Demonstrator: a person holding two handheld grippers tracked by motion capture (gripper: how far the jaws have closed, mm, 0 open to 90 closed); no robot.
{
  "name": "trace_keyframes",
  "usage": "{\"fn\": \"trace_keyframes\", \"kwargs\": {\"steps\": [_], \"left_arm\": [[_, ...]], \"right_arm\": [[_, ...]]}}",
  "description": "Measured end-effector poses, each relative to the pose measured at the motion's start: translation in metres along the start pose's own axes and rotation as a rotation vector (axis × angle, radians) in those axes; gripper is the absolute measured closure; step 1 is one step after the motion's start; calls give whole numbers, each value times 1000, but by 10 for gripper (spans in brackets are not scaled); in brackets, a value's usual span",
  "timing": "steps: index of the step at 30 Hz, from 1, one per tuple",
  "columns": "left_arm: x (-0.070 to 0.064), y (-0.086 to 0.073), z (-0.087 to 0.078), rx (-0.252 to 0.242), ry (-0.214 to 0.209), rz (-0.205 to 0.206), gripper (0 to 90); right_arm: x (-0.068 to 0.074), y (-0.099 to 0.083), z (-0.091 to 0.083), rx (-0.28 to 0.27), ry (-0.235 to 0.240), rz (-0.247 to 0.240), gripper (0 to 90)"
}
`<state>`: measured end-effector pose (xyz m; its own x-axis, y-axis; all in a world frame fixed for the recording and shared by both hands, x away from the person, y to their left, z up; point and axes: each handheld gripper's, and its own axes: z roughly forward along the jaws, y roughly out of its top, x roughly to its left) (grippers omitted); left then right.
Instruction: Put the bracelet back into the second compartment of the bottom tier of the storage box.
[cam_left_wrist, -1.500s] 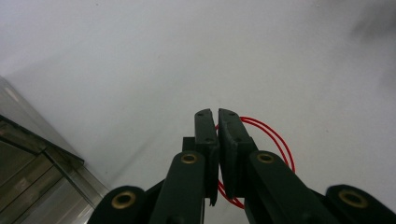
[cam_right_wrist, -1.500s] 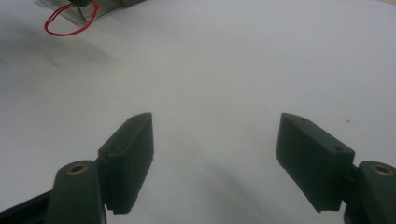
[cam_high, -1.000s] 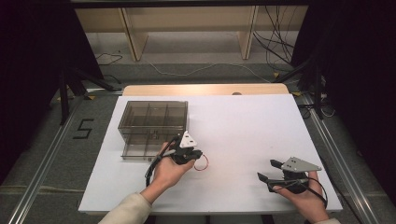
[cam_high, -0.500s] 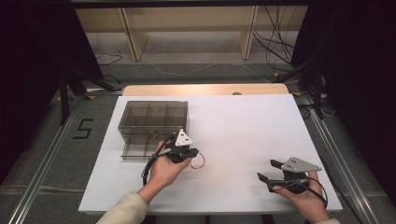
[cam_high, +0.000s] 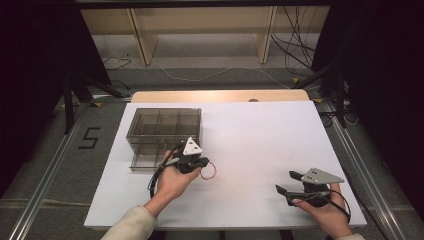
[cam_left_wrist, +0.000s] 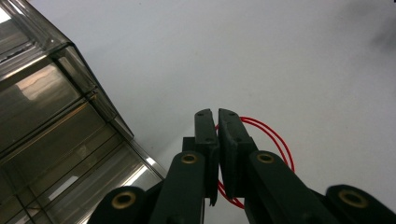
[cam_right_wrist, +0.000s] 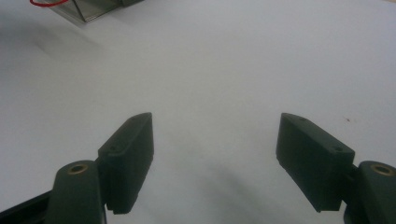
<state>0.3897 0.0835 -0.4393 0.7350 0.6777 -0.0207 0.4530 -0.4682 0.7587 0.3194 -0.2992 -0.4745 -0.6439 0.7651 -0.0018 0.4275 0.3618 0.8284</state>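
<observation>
Leftward slides the left gripper (cam_high: 200, 162), jaws pinching the red wire loop (cam_high: 208, 171) beside the clear organizer box (cam_high: 165, 131). Right gripper (cam_high: 290, 184) sits wide open over bare white table (cam_high: 260, 140); floor marking reads "5" (cam_high: 89, 138).

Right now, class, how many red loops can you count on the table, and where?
1. The red loop is pinched in the shut left gripper, just off the smoky clear organizer box. Others could be hidden inside the box's compartments.

Right tongs (cam_right_wrist: 215, 161) spread wide over white table (cam_right_wrist: 233, 60)
</observation>
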Motion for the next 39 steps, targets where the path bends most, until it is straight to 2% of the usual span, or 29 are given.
{"fn": "trace_keyframes", "kwargs": {"steps": [14,39], "left_arm": [[9,-4,-9,-10,19,-19,868],[15,-7,-17,-19,34,-39,869]], "right_arm": [[0,0,0,3,-1,-3,284],[1,0,1,0,5,-1,284]]}}
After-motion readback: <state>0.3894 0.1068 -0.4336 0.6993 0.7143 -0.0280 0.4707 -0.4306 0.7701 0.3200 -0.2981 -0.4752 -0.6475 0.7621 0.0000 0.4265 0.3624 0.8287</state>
